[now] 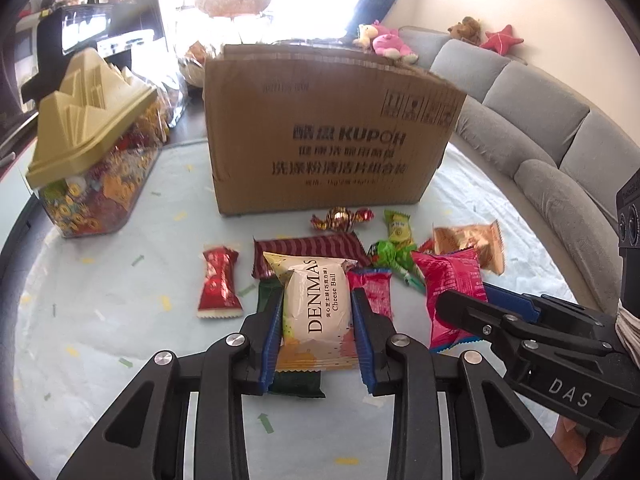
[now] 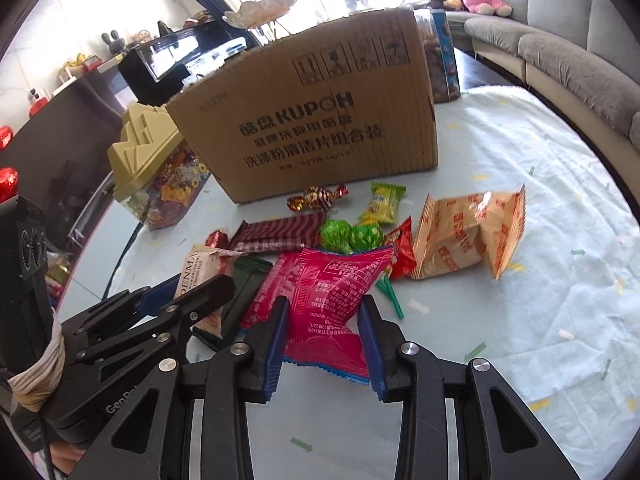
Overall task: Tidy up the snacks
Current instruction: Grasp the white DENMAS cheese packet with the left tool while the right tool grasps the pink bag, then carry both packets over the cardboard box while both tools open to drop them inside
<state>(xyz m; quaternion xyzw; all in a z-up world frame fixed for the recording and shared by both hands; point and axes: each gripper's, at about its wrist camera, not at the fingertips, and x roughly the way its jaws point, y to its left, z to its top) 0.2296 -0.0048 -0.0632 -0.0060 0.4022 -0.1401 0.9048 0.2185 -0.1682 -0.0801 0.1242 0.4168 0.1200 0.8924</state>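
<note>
From here I note my left gripper (image 1: 316, 320) pinching the glossy white Cheese Ball packet (image 1: 316, 304), my right gripper (image 2: 324, 338) pinching the crinkled magenta foil pouch (image 2: 332, 292) before the corrugated cardboard box (image 2: 312, 120), only the right view showing a clear biscuit jar (image 2: 442, 60) behind

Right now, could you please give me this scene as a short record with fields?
surface: pale tablecloth with small confetti marks
left gripper: shut on the white DENMAS packet
right gripper: pinching the pink packet at its middle
loose snacks: red candy, maroon bar, yellow sachet, tan packet, green-wrapped sweets
behind the snacks: upright cardboard box
beside the box: clear jar of sweets, olive lid on
background: grey sofa with plush toys
</note>
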